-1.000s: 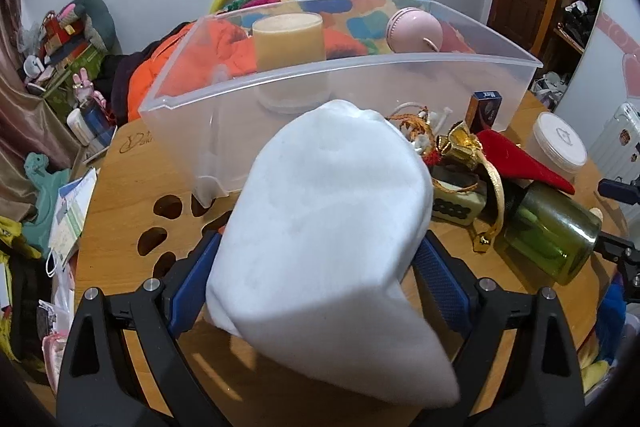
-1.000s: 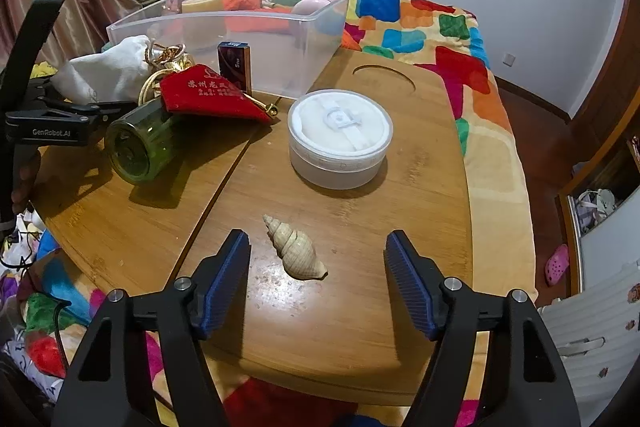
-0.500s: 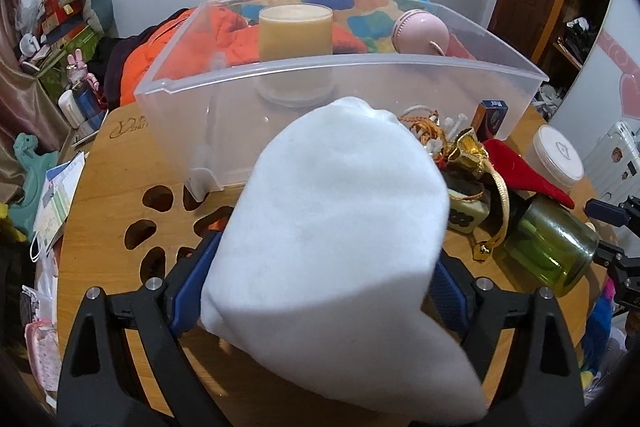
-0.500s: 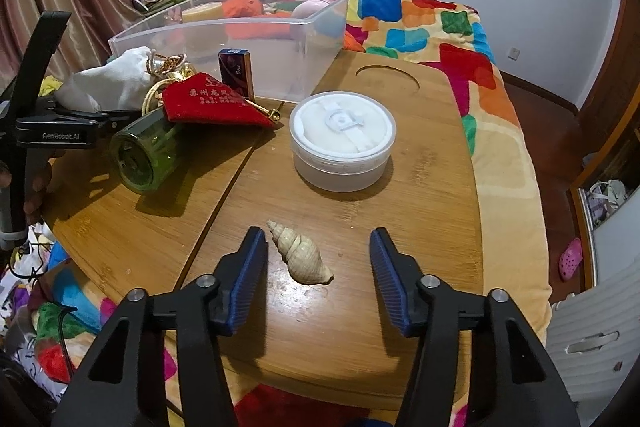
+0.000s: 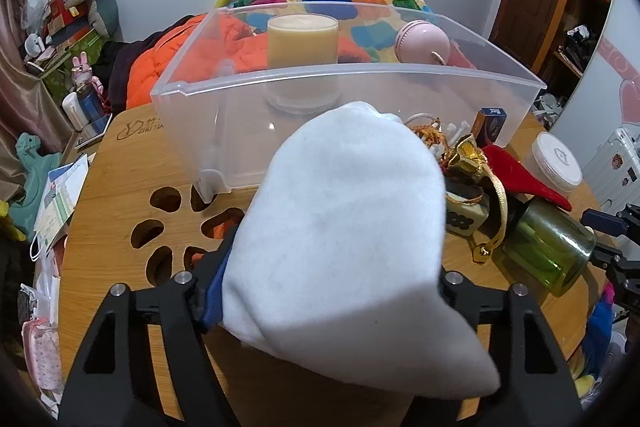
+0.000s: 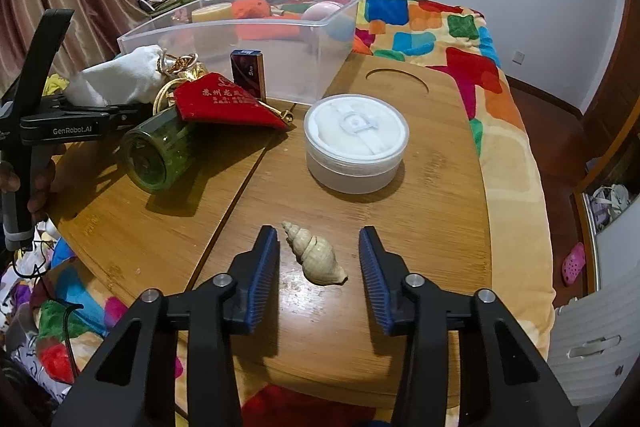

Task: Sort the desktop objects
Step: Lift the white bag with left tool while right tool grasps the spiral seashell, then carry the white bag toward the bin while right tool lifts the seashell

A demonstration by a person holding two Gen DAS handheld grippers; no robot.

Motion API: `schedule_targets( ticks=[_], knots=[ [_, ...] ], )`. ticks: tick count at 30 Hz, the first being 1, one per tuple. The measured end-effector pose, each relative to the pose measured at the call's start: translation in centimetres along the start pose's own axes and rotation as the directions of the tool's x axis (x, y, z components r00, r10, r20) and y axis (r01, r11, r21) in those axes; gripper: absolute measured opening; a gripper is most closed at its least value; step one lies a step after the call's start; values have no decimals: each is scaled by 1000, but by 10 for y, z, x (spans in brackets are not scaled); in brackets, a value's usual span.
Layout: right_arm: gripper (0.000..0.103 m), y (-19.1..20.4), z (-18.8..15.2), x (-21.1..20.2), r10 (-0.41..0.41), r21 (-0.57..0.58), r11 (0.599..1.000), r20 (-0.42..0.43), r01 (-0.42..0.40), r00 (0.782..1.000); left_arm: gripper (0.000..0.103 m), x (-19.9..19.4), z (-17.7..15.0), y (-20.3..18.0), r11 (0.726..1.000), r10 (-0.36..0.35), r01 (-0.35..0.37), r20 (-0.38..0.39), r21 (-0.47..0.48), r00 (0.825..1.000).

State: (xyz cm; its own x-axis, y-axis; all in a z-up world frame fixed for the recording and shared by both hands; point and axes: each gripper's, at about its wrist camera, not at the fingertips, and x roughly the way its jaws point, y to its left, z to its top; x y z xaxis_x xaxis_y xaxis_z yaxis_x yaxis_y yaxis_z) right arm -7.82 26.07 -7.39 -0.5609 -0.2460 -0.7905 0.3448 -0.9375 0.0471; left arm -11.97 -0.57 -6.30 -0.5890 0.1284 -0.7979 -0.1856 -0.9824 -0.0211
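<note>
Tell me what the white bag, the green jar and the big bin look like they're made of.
White bag: soft felt-like cloth, matte and fuzzy, dented by the grip.
Green jar: probably glass, translucent green with glossy highlights, lying on its side.
Big bin: clear plastic, slightly frosted; things inside show through its thin walls.

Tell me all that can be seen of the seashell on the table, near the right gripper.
The seashell is a spiral conch shape, cream to pale tan, with ridged whorls and a hard, slightly glossy look. It lies on its side on the wooden table, the pointed tip toward the far left and the wide end toward the near right. It sits between the fingers of the right gripper, whose jaws are closing; neither blue pad touches it yet. Nothing else touches it.
</note>
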Motion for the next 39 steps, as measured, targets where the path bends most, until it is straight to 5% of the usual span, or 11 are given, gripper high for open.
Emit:
schedule_targets(
  ticks=[12, 39],
  knots=[
    [18, 1, -1, -1, 7, -9, 1000, 5, -7, 1000, 56, -4, -5, -3, 1000, -10, 10, 32, 15, 999],
    [18, 6, 16, -20, 25, 14, 1000, 59, -25, 998, 40, -35, -15, 11, 1000, -26, 27, 83, -10, 996]
  ],
)
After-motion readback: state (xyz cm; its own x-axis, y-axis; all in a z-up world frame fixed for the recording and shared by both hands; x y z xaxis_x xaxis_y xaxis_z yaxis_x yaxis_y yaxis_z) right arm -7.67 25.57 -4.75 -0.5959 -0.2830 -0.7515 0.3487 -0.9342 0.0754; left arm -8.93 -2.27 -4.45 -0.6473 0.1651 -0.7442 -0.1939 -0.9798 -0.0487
